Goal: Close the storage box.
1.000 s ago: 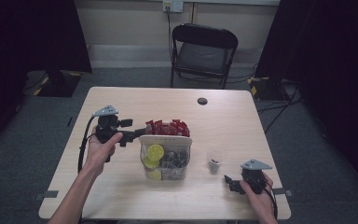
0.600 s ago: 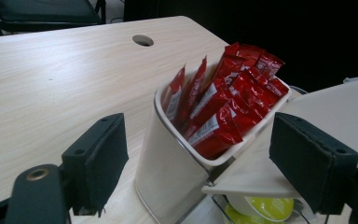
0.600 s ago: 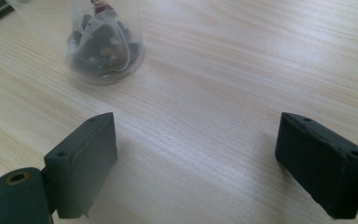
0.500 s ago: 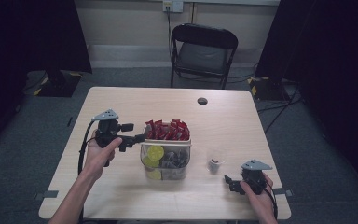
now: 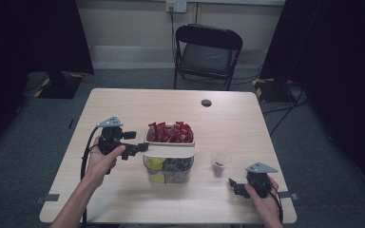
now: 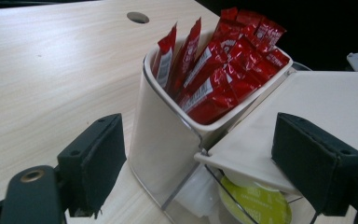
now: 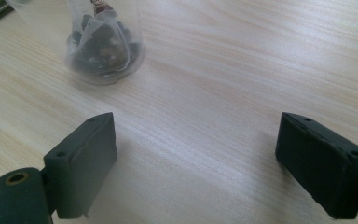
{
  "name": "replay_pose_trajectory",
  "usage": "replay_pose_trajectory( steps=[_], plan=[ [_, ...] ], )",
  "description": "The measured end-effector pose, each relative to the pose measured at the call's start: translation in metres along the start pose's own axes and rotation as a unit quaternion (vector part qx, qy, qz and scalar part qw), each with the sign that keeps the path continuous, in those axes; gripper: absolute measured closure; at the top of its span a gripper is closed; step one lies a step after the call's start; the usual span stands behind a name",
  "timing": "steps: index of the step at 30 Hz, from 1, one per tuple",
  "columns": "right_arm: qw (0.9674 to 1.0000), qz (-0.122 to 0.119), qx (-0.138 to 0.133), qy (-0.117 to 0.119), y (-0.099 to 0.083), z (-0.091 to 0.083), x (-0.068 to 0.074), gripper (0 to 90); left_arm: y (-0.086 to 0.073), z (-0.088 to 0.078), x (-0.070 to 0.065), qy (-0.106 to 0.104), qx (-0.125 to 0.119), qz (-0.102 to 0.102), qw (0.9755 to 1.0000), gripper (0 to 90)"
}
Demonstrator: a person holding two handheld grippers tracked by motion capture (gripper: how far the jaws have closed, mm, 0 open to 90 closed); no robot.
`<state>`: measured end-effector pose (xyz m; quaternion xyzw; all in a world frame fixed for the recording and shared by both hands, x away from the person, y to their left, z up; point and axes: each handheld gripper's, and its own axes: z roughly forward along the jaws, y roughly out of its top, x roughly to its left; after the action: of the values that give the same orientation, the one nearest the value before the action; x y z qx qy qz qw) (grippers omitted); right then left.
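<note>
- At the left of the table [image 5: 123,102], left gripper [image 5: 140,147] held in the person's left hand [image 5: 100,159], jaws spread wide and holding nothing, tips just beside the left end of the clear organiser box [image 5: 168,164].
- In the left gripper view, same gripper [image 6: 200,158] with one black jaw either side of the box's near corner, neither jaw seen touching it.
- Straight ahead of those jaws, white upright compartment [image 6: 168,135] packed with red sachets [image 6: 223,70] standing on end, some leaning.
- Beside it, flat white lid [image 6: 326,107] over the clear lower section, with a yellow-green capsule [image 6: 256,205] showing under its edge.
- From the high view, sachets [image 5: 170,133] in the far half of the box, lid [image 5: 171,151] across the near half, yellow-green capsules [image 5: 157,161] and dark ones visible through the clear wall.
- At the near right of the table, right gripper [image 5: 233,184] in the person's right hand [image 5: 264,202], resting low, jaws wide apart and empty.
- In the right gripper view, same gripper [image 7: 196,154] with bare pale wood between its jaws.
- Beyond them, small clear plastic cup [image 7: 105,44] with dark contents at its bottom; contents too blurred to name.
- From the high view, cup [image 5: 220,163] standing between the organiser box and the right gripper, apart from both.
- Farther out, round cable hole [image 5: 206,102] near the table's far edge, and a black folding chair [image 5: 206,54] behind the table.
</note>
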<state>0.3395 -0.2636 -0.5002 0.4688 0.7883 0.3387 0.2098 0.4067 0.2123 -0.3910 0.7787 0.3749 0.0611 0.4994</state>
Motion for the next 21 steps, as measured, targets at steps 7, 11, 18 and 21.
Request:
replay_pose_trajectory(
  steps=[7,11,18,21],
  plan=[
    [1.0,-0.001,-0.001,0.0,0.0,0.0,0.0,11.9,-0.008,0.004,0.004,0.006,0.015,-0.007,0.9998,16.9],
    [1.0,0.001,0.0,0.0,0.0,0.0,0.0,11.9,-0.013,0.009,0.004,0.005,0.026,-0.006,0.9996,16.9],
    [1.0,-0.001,-0.001,0.001,0.0,0.0,0.0,11.9,-0.015,0.014,0.001,0.003,0.032,-0.004,0.9995,16.3],
    [1.0,-0.001,-0.001,0.002,0.0,0.0,0.0,11.9,-0.016,0.013,0.001,0.005,0.032,-0.004,0.9995,16.3]
  ],
)
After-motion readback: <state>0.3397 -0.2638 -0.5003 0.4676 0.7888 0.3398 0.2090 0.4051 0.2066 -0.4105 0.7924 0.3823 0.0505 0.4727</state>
